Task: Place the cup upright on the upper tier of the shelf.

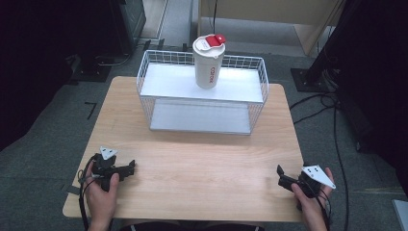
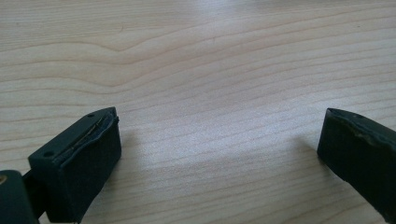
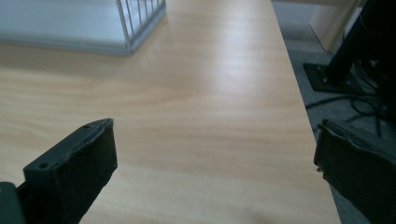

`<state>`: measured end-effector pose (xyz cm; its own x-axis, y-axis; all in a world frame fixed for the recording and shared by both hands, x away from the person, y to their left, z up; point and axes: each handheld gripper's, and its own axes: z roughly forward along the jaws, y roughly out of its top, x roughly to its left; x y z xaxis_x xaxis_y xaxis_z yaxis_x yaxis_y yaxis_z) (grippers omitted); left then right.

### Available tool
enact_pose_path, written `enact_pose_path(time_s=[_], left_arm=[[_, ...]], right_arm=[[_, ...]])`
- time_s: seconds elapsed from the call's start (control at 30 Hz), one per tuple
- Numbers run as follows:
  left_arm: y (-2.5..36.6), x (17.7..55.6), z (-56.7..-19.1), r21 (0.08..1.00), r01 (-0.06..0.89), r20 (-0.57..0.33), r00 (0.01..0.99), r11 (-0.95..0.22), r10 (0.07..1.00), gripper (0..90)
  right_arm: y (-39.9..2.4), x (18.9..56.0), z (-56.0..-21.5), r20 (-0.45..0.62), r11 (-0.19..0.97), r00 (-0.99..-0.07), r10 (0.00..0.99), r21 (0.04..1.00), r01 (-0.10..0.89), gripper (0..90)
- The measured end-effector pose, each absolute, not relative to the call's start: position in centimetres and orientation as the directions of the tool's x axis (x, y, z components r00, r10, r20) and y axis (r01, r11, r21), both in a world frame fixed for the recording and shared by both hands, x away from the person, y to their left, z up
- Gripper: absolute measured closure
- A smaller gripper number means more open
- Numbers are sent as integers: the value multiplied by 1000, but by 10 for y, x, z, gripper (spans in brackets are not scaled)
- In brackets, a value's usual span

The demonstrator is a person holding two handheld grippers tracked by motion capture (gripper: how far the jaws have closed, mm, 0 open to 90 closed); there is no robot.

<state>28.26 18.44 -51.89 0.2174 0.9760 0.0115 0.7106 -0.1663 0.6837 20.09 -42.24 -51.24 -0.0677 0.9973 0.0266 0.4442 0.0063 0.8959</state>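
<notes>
A white tumbler point(image 1: 209, 61) with a red flip lid and red lettering stands upright on the top shelf of a white wire rack point(image 1: 202, 92) at the back of the wooden table point(image 1: 192, 163). My left gripper point(image 1: 131, 168) rests near the front left corner, held by a hand, its jaws wide apart over bare wood point(image 2: 219, 135). My right gripper point(image 1: 280, 174) sits near the front right edge, also open with nothing between its jaws point(image 3: 215, 154). The rack's corner point(image 3: 135, 23) lies far ahead in the right gripper view.
The rack's lower shelf point(image 1: 199, 117) holds nothing. Off the table's right side the floor carries black cables point(image 1: 332, 125) and a dark stand base point(image 1: 308, 77). A wide stretch of bare tabletop lies between the grippers and the rack.
</notes>
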Motion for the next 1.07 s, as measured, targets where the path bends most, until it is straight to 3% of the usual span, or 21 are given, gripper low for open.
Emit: enact_pose_path(time_s=[0.07,0.3,0.4,0.43,0.53,1.07], left_arm=[[184,283,-519,684,711,12,218,-167,976,0],[184,283,-519,684,710,12,218,-167,976,0],[184,283,-519,683,711,11,218,-167,976,0],[184,283,-519,684,710,12,218,-167,976,0],[184,283,-519,684,710,11,218,-167,976,0],[184,283,-519,685,709,12,217,-166,976,0]], right_arm=[[-420,199,-520,-15,42,-58,998,865,500,0],[-424,192,-522,-15,48,-62,998,820,570,0],[-424,192,-524,-31,67,-68,997,774,630,0],[-425,194,-526,-13,63,-77,997,719,692,0],[-428,195,-527,28,34,-77,997,707,706,0],[-426,200,-527,27,90,-155,988,709,699,0]])
